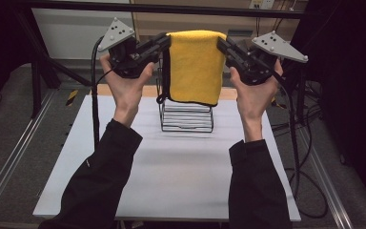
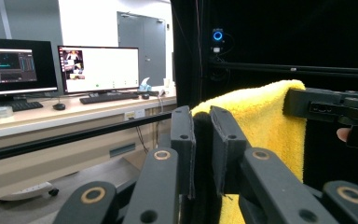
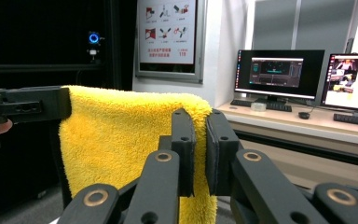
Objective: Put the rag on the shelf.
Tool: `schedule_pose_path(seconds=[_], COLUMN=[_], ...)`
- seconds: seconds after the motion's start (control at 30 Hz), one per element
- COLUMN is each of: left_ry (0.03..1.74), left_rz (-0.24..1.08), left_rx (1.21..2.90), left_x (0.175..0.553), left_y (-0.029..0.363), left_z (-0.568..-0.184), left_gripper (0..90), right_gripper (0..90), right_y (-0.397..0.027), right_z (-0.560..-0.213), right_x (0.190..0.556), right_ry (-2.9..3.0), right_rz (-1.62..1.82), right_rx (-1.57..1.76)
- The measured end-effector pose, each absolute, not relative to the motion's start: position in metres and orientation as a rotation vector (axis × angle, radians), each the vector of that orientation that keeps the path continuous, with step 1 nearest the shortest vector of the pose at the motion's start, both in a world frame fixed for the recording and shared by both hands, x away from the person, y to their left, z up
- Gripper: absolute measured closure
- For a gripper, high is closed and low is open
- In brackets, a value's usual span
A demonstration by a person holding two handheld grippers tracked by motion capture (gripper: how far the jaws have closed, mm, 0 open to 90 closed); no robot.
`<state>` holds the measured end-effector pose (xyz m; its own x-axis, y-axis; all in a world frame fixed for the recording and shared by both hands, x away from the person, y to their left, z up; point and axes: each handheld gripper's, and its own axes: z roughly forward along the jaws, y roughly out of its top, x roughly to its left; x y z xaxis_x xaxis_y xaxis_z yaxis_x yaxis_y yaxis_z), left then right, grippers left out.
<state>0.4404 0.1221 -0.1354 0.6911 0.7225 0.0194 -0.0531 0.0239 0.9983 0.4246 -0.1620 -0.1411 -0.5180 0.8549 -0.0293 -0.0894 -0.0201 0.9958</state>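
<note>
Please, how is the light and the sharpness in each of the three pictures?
High view: bright white table, dark edges, yellow towel sharp. Left gripper view: black backdrop behind the towel, monitors glaring. Right gripper view: jaws near the lens slightly soft, towel evenly lit.

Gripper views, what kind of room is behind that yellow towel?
Probably a lab or office workspace: lit computer monitors with a keyboard on a long desk, and an instruction poster on the wall.
</note>
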Motion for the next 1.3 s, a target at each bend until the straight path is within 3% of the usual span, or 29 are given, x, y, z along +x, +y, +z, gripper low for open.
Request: schedule_pose_path(seconds=[1.3], left_ry=[0.627], left_rz=[0.768], left_rx=[1.435], left_x=[0.508], left_y=[0.119], left_z=[-0.105], left_gripper=[80.0], right_gripper=[83.9], right_y=[-0.15], right_z=[-0.115], right_x=[0.5], right_ry=[1.459], right_rz=[1.631], right_rx=[0.837])
